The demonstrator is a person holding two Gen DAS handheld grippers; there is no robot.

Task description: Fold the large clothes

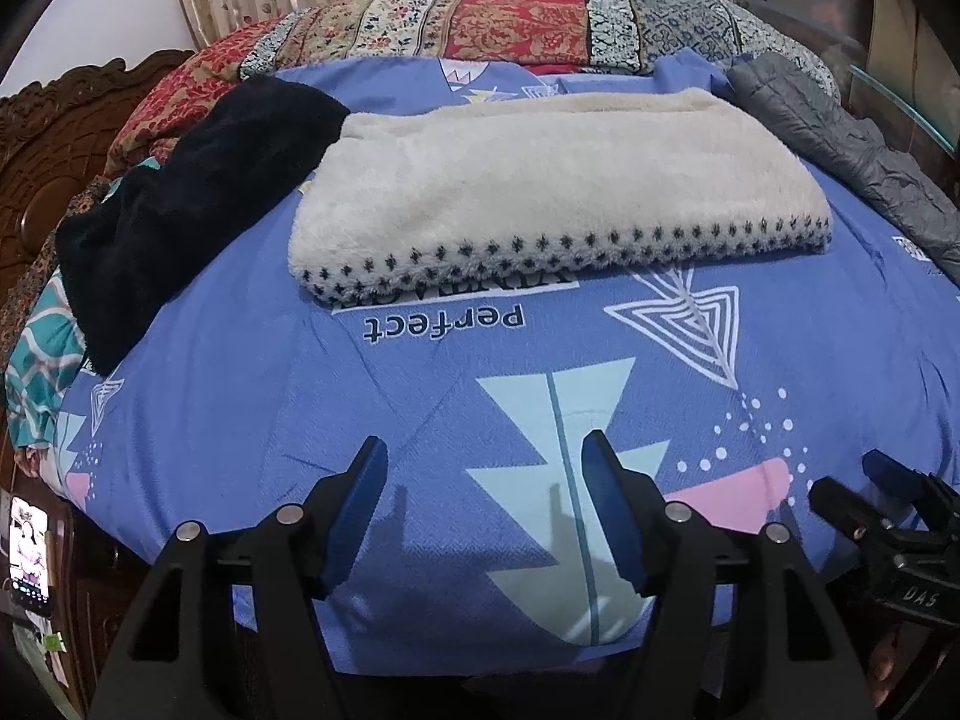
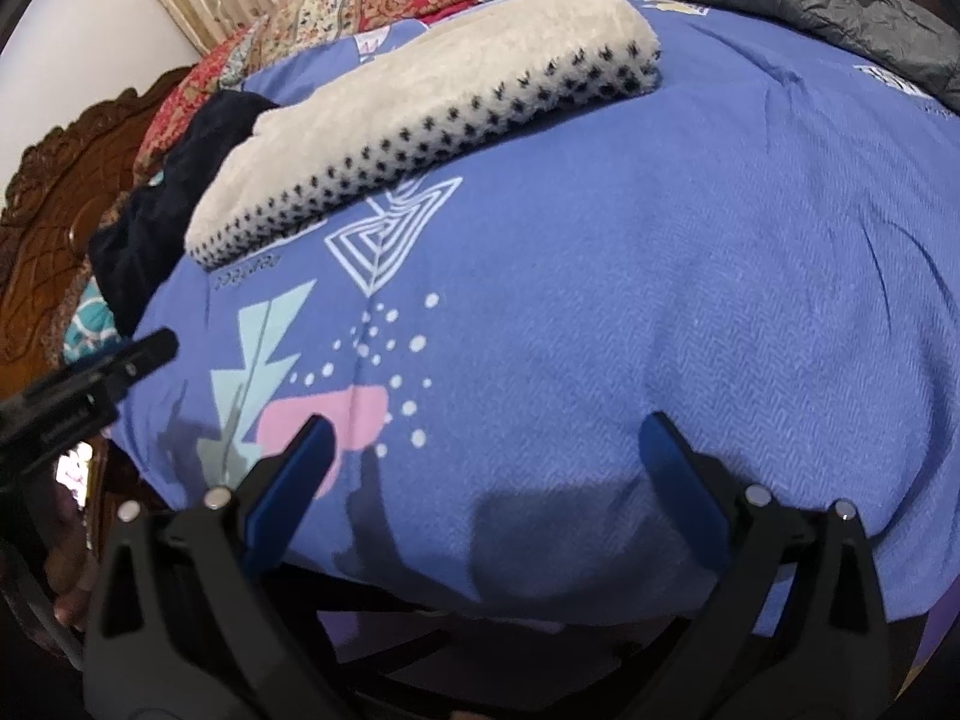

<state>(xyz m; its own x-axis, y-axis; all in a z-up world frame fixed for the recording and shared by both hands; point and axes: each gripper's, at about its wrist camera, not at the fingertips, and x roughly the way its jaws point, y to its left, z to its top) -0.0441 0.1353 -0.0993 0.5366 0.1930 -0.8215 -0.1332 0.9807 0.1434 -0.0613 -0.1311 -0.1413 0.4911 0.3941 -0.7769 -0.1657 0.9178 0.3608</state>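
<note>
A cream fleece garment (image 1: 540, 180) with a dark-dotted edge lies folded flat on the blue printed bedsheet (image 1: 300, 372); it also shows in the right wrist view (image 2: 432, 90). A black fuzzy garment (image 1: 180, 210) lies left of it, partly under it, and shows in the right wrist view (image 2: 156, 222). A grey quilted jacket (image 1: 852, 150) lies at the right, also in the right wrist view (image 2: 798, 0). My left gripper (image 1: 486, 456) is open and empty above the sheet's near edge. My right gripper (image 2: 486, 438) is open and empty beside it, well short of the clothes.
A patterned red and blue quilt (image 1: 480, 18) is bunched at the bed's far side before a curtain. A carved wooden headboard (image 1: 54, 138) stands at the left. A lit phone (image 1: 29, 546) sits low left. The right gripper's body (image 1: 888, 516) shows in the left wrist view.
</note>
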